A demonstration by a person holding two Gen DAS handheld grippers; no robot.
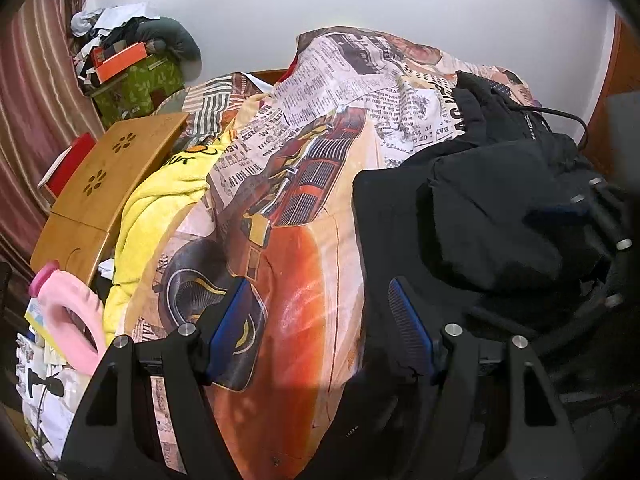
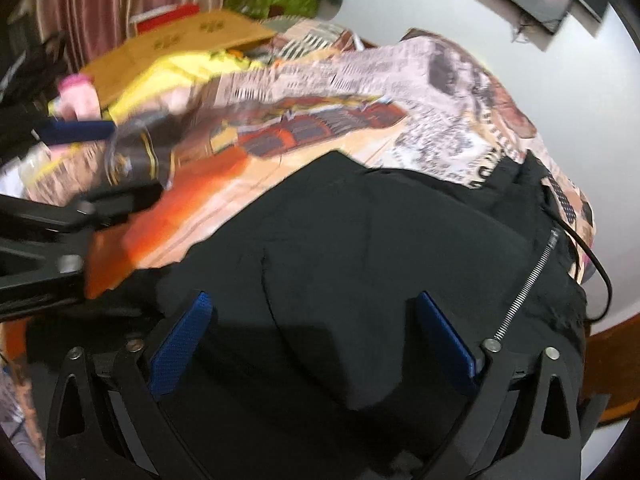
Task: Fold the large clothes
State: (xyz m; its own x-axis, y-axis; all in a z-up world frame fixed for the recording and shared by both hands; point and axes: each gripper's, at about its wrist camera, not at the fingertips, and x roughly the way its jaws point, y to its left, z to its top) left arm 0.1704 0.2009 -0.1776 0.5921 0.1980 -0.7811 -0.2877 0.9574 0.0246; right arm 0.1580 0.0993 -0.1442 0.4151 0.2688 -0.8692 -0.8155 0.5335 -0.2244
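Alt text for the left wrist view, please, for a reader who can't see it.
Open left hand-held gripper hovers over a printed bedspread, at the edge of a black garment bunched to the right. Yellow blanket and wooden lap tray sit left.

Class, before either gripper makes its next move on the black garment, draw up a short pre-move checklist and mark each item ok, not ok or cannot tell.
1. Left gripper open: ok.
2. Right gripper open: ok.
3. Black garment lying flat: not ok, bunched.
4. Right gripper over garment: ok.
5. Cable off the garment: not ok, it runs along the zipper edge.
6. Right view sharp: not ok, blurred.
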